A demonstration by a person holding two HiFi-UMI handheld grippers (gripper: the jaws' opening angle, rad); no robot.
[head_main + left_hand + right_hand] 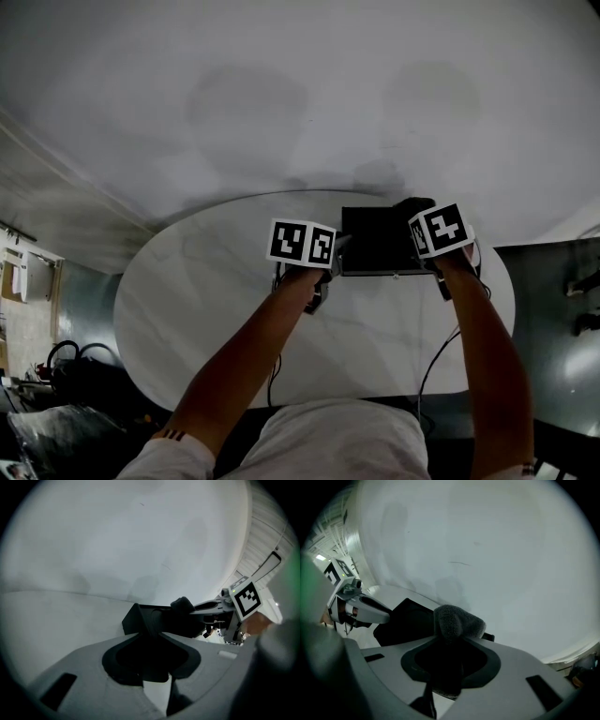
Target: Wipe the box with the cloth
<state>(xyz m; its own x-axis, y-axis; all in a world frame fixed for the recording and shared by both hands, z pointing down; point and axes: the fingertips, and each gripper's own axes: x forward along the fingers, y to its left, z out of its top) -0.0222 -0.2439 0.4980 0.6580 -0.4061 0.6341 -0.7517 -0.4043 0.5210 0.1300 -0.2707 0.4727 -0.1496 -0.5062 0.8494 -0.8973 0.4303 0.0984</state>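
Note:
A flat black box (pixel 375 240) lies near the far edge of the white oval table (pixel 206 300). My left gripper (pixel 337 247) is at the box's left side. In the left gripper view its jaws (pixel 149 641) are shut on a corner of the box (pixel 152 619). My right gripper (pixel 419 216) is over the box's right end, shut on a dark fuzzy cloth (pixel 412 203). The cloth (pixel 455 620) bulges out past the jaws (pixel 450 654) above the box (pixel 405 620). The left gripper view also shows the cloth (pixel 183 605) resting on the box's far side.
A pale wall rises right behind the table's far edge. Black cables (pixel 436 361) trail over the table toward the person. Dark floor and clutter (pixel 66 366) lie off the table's left side, more dark floor to the right (pixel 553 309).

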